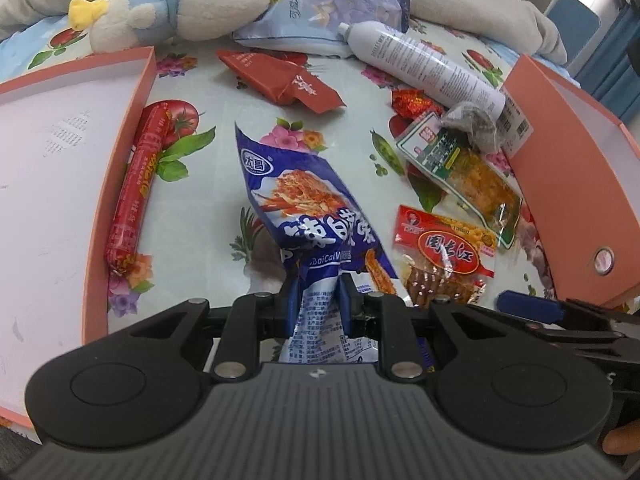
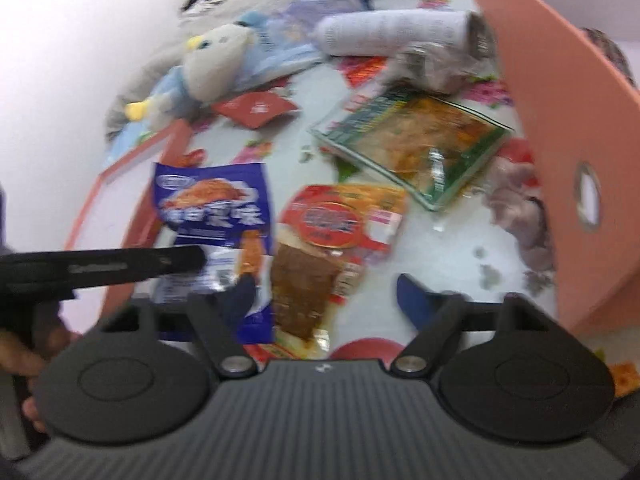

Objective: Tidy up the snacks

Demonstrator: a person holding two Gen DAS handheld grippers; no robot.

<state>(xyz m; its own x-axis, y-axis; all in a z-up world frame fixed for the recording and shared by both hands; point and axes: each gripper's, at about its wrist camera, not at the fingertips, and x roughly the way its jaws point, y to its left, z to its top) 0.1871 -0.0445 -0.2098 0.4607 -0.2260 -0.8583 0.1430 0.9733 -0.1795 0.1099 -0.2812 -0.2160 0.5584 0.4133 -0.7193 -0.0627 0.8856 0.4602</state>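
Clamped in the left gripper [image 1: 319, 300] at the bottom of the left wrist view is the blue snack bag [image 1: 308, 216], its jaws pinching the bag's lower end while the rest stands up over the flowered counter [image 1: 224, 128]. Along the counter's left edge lies a pink box lid [image 1: 120, 128], with a red sausage [image 1: 138, 188] just beside its wall. To the right of the bag lie a red snack pack [image 1: 444, 248] and a green-edged clear pack [image 1: 464, 172], near a pink box [image 1: 576, 200] at the right edge. Toward the far edge sit a red wrapper [image 1: 280, 80], a white spray can [image 1: 424, 64] and a plush toy [image 1: 188, 4]. From the right wrist (a blurred picture), the right gripper [image 2: 328, 296] has its jaws spread wide and grasping nothing, poised above the red snack pack [image 2: 336, 232]; the blue snack bag [image 2: 212, 208] hangs at its left, held by the other gripper's black arm.
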